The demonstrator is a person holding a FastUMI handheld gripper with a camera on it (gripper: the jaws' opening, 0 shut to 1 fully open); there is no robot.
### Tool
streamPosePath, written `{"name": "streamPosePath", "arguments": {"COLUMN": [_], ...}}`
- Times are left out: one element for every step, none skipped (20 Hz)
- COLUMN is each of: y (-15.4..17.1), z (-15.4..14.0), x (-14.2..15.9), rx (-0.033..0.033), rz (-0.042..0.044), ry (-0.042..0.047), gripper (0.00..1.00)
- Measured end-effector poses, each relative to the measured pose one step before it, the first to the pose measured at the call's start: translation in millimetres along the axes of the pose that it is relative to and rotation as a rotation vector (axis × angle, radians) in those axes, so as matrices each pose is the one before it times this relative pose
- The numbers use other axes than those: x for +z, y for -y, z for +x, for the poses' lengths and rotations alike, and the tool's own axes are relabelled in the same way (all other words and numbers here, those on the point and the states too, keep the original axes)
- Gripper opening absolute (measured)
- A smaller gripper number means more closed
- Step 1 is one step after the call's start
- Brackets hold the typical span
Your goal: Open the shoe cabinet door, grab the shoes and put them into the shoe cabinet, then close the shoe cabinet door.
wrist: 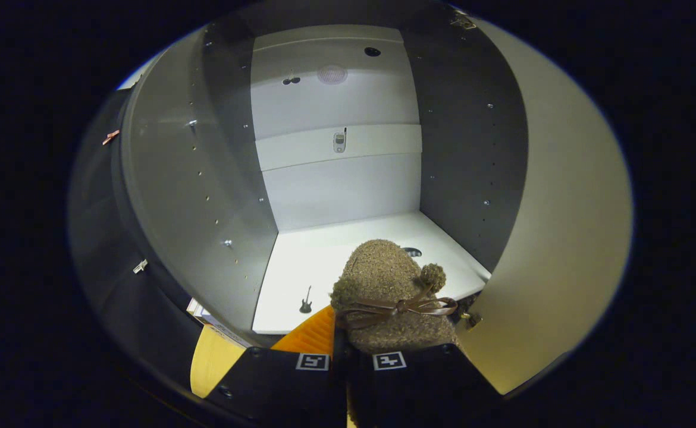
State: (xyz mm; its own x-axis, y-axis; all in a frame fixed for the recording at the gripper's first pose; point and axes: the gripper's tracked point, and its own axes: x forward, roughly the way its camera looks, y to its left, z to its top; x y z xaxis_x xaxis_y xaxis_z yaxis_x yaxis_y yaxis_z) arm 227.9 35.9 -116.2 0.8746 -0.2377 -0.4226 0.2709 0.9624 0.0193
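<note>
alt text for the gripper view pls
The gripper holds a fuzzy brown shoe with a bow, toe reaching over the white shelf of the open cabinet. The door stands open beside the shoe.

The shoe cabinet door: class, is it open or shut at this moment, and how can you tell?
Open. The door is swung aside, baring the white shelf. The gripper holds a brown fuzzy shoe over it.
</note>
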Motion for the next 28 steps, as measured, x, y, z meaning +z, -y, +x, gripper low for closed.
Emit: {"name": "streamPosePath", "arguments": {"y": [-0.25,-2.18,-1.05,0.16,0.82,-0.89,-1.07,-1.14,-1.18,-0.77,-1.89,-1.18,0.12,0.50,0.34,0.59,-0.42,0.67,0.06,-2.52,-2.08,-1.15,0.28,-4.07,0.45,0.29,0.96,-1.48], "z": [7.75,9.08,10.61,9.19,9.93,11.99,9.04,11.37,10.04,11.06,10.08,8.89,8.75,11.35,10.06,10.29,10.33,7.04,5.54,5.31,4.78,2.50,-3.18,0.89,6.17,-8.53,-0.22,-1.37], "x": [3.25,4.05,5.74,4.42,4.27,5.35,4.85,5.22,6.18,5.72,3.86,0.23,-1.28,-3.24,-1.43,-2.71,-1.61,-2.01,-0.73,0.03,-0.28,-3.03,0.63,2.22,-3.95,-0.12,-3.31,-3.98], "rx": [-0.00278,0.00081,-0.00128,-0.00345,-0.00557,-0.00275,0.00077,0.00080,-0.00053,-0.00251,-0.00004,0.00075,0.00002,-0.00004,0.00025,0.00337,0.00380,-0.00326,-0.00513,0.00231,0.00245,0.00185,0.00179,0.01656,0.00245,-0.00155,-0.00697,0.00247], "rz": [-0.01154,-0.00891,-0.00650,-0.00460,-0.00294,0.00105,0.00362,0.00120,-0.00039,-0.00646,-0.00525,-0.00287,0.00148,0.00770,0.01589,0.01813,0.01676,0.00686,-0.00352,-0.00498,-0.00664,-0.00829,-0.00360,-0.00274,-0.00898,-0.01039,-0.01676,-0.01605], "ry": [-0.00425,-0.00168,0.00610,0.00441,-0.00228,-0.00168,0.00042,-0.00078,0.00733,0.01042,0.00710,-0.00166,-0.01151,-0.01374,-0.01253,-0.01216,-0.01452,-0.00993,-0.00311,0.00109,0.00289,-0.00444,0.00284,0.00806,-0.00581,-0.00200,-0.00295,-0.00769], "gripper": [0.12,0.12,0.12,0.12,0.12,0.12,0.12,0.12,0.12,0.12,0.12,0.12,0.12,0.12,0.12,0.12,0.12,0.11,0.12,0.11,0.11,0.11,0.11,0.18,0.24,0.31,0.35,0.39]}}
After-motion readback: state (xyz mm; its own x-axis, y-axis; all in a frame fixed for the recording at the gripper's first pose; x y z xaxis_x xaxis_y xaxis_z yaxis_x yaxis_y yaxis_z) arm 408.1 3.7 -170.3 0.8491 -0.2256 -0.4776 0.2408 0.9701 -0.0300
